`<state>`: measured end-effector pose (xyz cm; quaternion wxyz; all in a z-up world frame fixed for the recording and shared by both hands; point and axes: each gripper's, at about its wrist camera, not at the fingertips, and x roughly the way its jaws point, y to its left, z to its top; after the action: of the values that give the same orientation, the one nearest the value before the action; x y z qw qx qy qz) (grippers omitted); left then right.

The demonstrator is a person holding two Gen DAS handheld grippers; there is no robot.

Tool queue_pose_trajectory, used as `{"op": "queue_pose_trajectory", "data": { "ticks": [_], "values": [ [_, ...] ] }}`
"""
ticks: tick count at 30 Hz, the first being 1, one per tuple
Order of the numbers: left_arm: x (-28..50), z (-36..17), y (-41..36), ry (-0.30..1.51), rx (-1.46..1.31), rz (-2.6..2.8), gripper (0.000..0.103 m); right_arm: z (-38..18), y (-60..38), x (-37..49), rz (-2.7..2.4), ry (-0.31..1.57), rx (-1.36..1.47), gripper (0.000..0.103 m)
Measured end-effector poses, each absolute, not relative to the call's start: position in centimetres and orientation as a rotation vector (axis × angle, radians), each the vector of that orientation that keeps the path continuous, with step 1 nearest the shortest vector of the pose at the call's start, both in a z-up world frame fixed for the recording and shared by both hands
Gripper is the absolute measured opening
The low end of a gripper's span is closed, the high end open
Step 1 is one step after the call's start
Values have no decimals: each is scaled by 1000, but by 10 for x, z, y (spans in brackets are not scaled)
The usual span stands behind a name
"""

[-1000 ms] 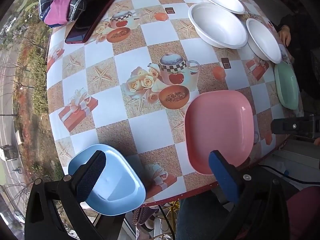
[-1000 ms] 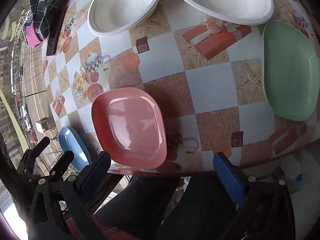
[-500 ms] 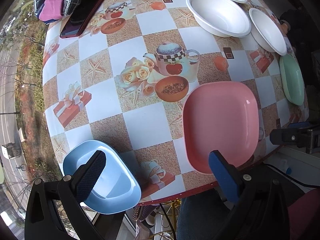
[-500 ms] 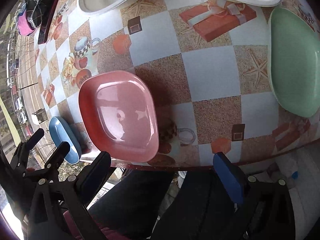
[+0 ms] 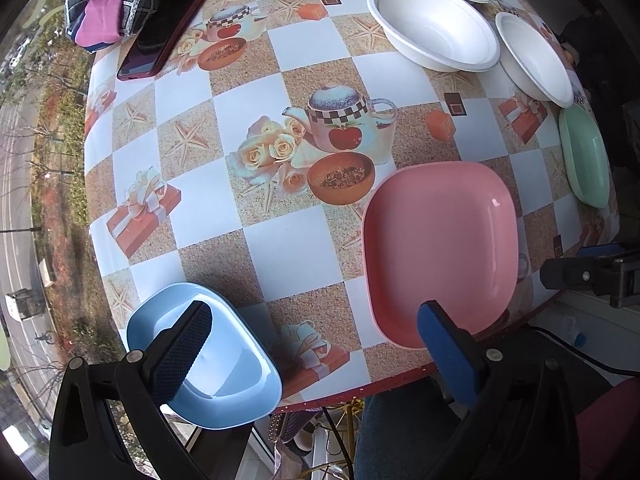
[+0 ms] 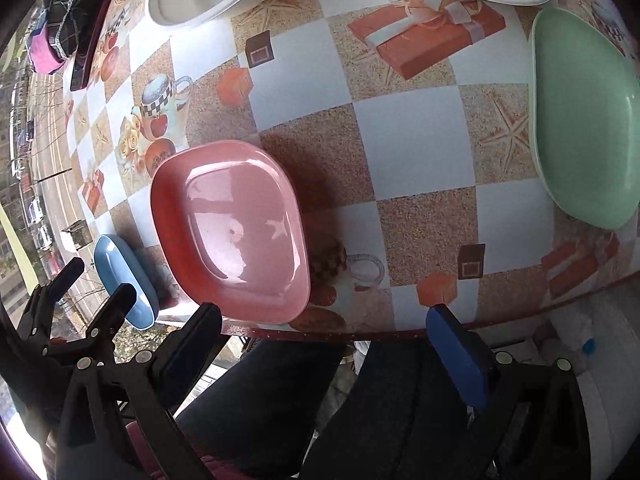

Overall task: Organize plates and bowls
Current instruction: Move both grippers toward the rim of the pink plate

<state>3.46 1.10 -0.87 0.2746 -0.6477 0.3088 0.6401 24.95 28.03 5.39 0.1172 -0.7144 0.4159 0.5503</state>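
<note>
A pink plate (image 5: 440,248) lies at the table's near edge, also in the right wrist view (image 6: 232,228). A blue plate (image 5: 224,360) sits at the near left corner, partly over the edge. A green plate (image 5: 584,156) lies at the right edge, large in the right wrist view (image 6: 584,120). White bowls (image 5: 432,24) stand at the back. My left gripper (image 5: 316,356) is open and empty, its left finger over the blue plate. My right gripper (image 6: 324,352) is open and empty, just off the table's near edge.
A patterned tablecloth (image 5: 280,248) covers the round table. A dark phone (image 5: 164,32) and folded cloth (image 5: 120,4) lie at the back left. A person's legs (image 6: 280,400) are below the table edge. Another person's hand shows at the far right.
Both grippers have drawn nearer to the table. The plates now sit larger and closer in both views. Nothing was taken hold of.
</note>
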Motion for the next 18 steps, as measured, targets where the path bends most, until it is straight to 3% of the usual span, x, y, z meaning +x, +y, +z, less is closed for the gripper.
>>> {"op": "queue_pose_trajectory", "data": {
  "ticks": [18],
  "values": [
    [37,-6,15,858,-1715,1745,103,56,281,249,1628,1188,-2062,103]
  ]
}}
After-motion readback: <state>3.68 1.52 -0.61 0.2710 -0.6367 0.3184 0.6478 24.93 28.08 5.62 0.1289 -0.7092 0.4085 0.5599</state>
